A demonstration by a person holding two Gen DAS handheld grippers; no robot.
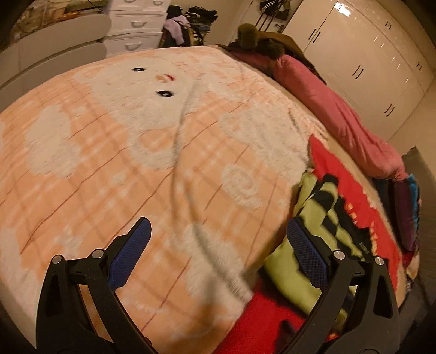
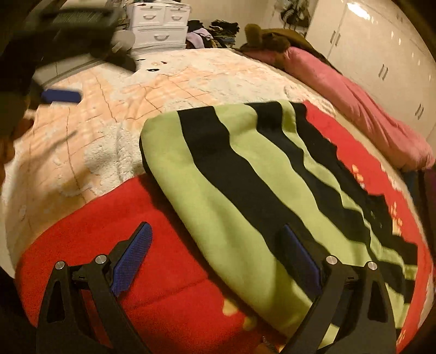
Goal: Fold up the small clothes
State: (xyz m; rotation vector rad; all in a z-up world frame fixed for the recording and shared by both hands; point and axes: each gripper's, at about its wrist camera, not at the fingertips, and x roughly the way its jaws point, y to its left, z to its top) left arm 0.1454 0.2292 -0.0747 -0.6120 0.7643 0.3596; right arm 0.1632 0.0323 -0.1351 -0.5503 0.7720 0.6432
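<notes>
A peach plaid blanket (image 1: 114, 168) with a white cartoon face is covering most of the bed, spreading from 9 o'clock to 12 o'clock in the left wrist view. A red blanket (image 2: 90, 234) is lying over it at the near corner, filling 6 o'clock to 8 o'clock in the right wrist view. A rolled pink quilt (image 1: 335, 114) is running along the far edge of the bed toward 2 o'clock, with glossy white wardrobe doors (image 1: 362, 62) standing behind it. A white drawer unit (image 2: 159, 24) is sitting beyond the bed at 12 o'clock.

The green and black striped garment (image 2: 218, 177) is lying flat on the red blanket, with 1 corner reaching onto the peach blanket, stretching from the centre of the right wrist view down to 5 o'clock; in the left wrist view it is bunching at 4 o'clock.

The right gripper (image 2: 215, 261) is hovering with its 2 blue-padded fingers spread wide, holding nothing, the right finger over the garment and the left over red fabric. The left gripper (image 1: 218, 256) is also gaping wide and empty above the peach blanket, its right finger just beside the garment's edge.
</notes>
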